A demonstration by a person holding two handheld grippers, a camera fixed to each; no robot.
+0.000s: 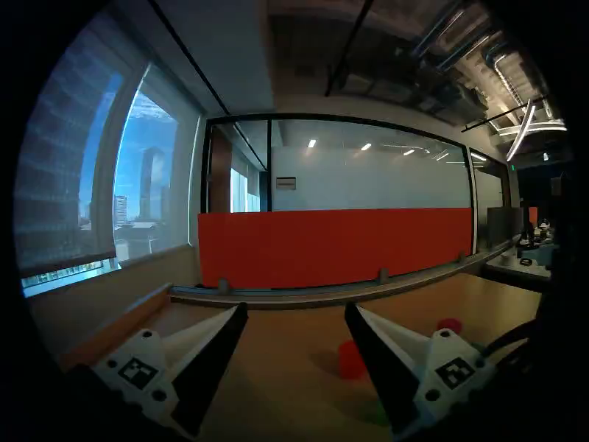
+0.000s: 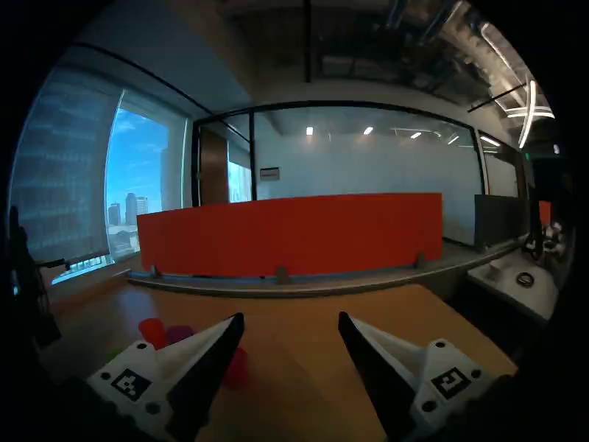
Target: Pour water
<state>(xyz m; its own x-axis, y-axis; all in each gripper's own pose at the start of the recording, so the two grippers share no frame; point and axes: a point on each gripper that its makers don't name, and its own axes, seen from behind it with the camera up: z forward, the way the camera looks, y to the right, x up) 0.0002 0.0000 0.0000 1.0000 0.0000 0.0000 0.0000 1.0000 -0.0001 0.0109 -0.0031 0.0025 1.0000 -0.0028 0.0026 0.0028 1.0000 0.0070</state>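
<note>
In the left gripper view my left gripper [image 1: 294,308] stands open above a wooden table [image 1: 294,368], with nothing between its fingers. A red cup [image 1: 351,359] stands on the table just left of the right finger, partly hidden by it. A second reddish cup [image 1: 449,325] sits farther right. In the right gripper view my right gripper [image 2: 289,317] is open and holds nothing. A red cup [image 2: 152,331] and a purple cup [image 2: 179,334] stand behind its left finger. A magenta cup [image 2: 237,367] stands close beside that finger's inner edge. I see no water.
An orange-red partition [image 1: 331,247] runs along the table's far edge, with a glass wall behind it. Windows [image 1: 140,191] are on the left. A green patch [image 1: 377,414] lies on the table near my left gripper. A white desk [image 2: 519,283] stands at the right.
</note>
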